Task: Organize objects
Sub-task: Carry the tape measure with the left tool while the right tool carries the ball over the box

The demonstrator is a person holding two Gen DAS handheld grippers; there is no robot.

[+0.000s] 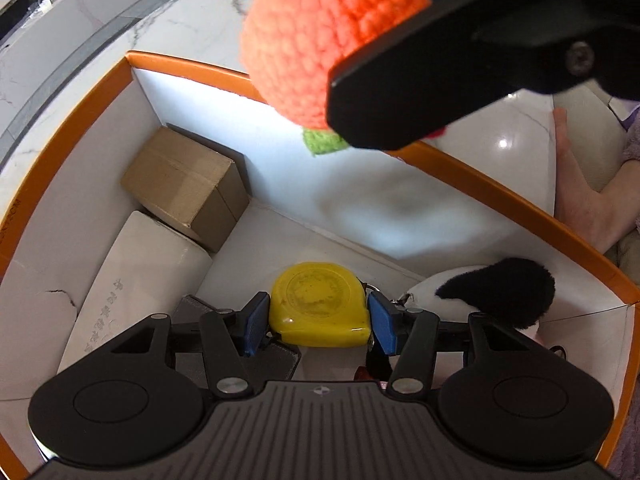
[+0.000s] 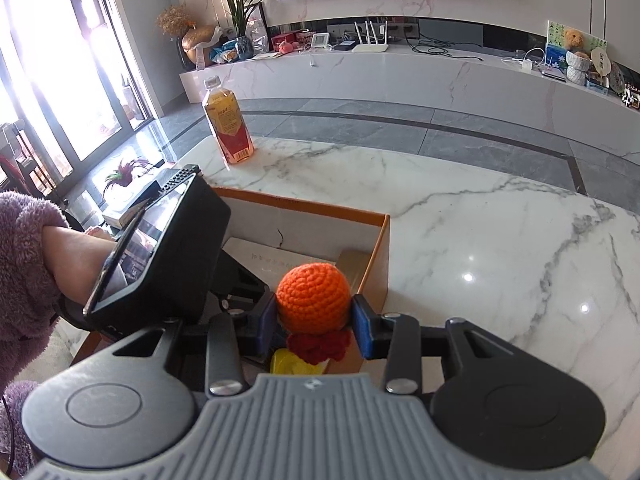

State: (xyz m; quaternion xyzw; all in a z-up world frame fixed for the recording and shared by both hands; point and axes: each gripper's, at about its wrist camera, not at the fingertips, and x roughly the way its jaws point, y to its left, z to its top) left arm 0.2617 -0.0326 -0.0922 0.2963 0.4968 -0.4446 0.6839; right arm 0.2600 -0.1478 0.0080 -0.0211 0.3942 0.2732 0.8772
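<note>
Left gripper point(image 1: 318, 322) pinches a tape measure point(image 1: 320, 306) low in the box point(image 1: 480, 172); right gripper point(image 2: 314, 320), just above, pinches a crochet ball point(image 2: 312, 296) and may collide.

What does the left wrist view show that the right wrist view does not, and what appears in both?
Only the left wrist view: the box's inside, with a brown carton, a white packet and a black-and-white plush, plus the left gripper around the yellow tape measure.

Only the right wrist view: a drink bottle standing on the marble table, and the room beyond.

Both: the orange-rimmed box, the crocheted orange toy in the right gripper, and part of the tape measure.
</note>
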